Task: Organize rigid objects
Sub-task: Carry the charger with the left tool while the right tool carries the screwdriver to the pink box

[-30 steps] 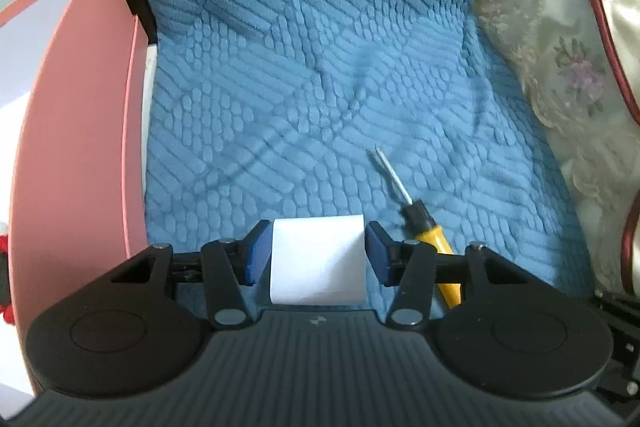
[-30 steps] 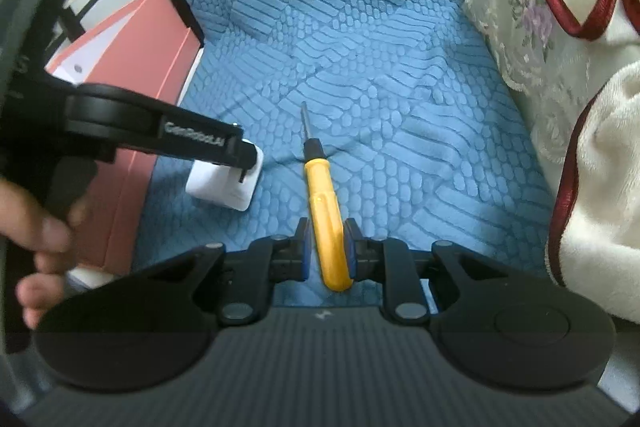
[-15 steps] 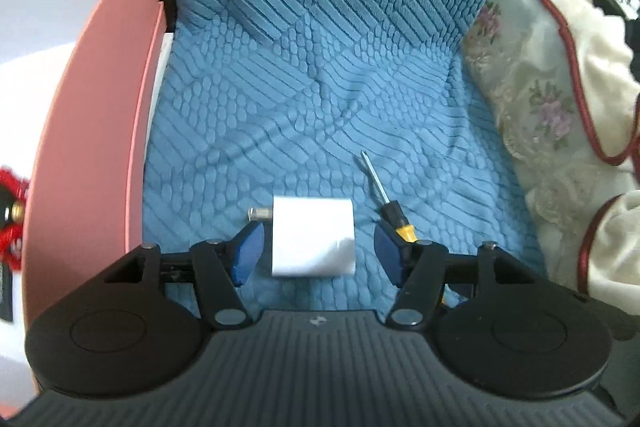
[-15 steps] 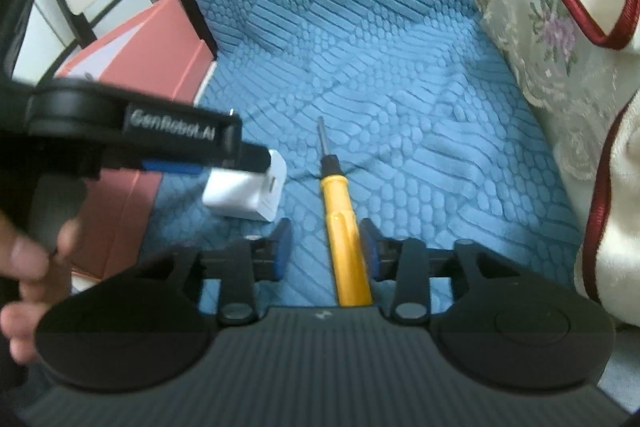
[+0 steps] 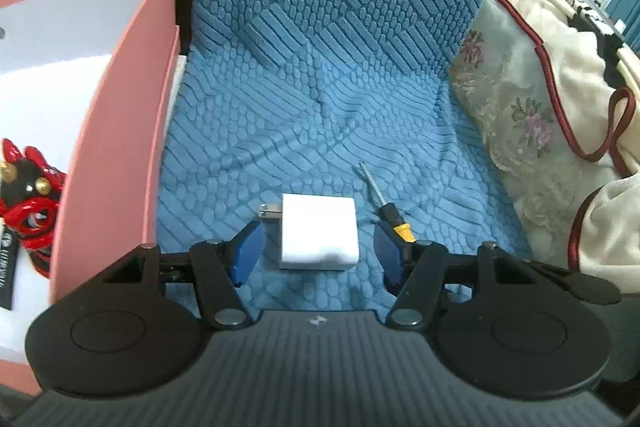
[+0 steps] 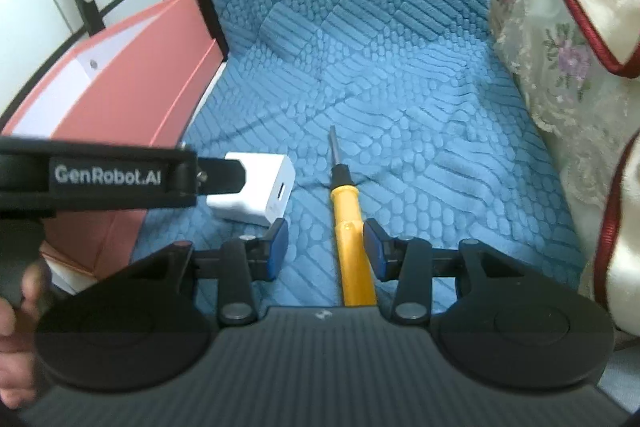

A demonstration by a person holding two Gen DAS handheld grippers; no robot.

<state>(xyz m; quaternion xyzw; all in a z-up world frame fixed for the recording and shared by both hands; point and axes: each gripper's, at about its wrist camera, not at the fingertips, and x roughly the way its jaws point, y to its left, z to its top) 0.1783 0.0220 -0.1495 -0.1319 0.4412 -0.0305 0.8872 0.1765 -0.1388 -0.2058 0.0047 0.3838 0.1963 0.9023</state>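
1. Screwdriver (image 6: pixel 352 239): smooth yellow handle, black collar, thin steel shaft; lies on the blue quilted seat cover (image 5: pixel 320 99), near its front edge.
2. White boxy charger (image 5: pixel 319 231), metal prongs toward the pink box (image 5: pixel 120 131), just beside the screwdriver.
3. Versus one second ago: both released.
4. Left gripper (image 5: pixel 318 251): jaws apart, straddling the charger, untouched.
5. Right gripper (image 6: pixel 325 247): jaws just opened, handle between, clear.

White charger (image 5: pixel 319 231); yellow-handled, black-collared screwdriver (image 6: pixel 352 227). Blue cushion (image 5: pixel 320 87) with scale and stripe relief. Pink box (image 5: pixel 120 131), white inside; floral cream fabric (image 5: pixel 516 107), red piping.
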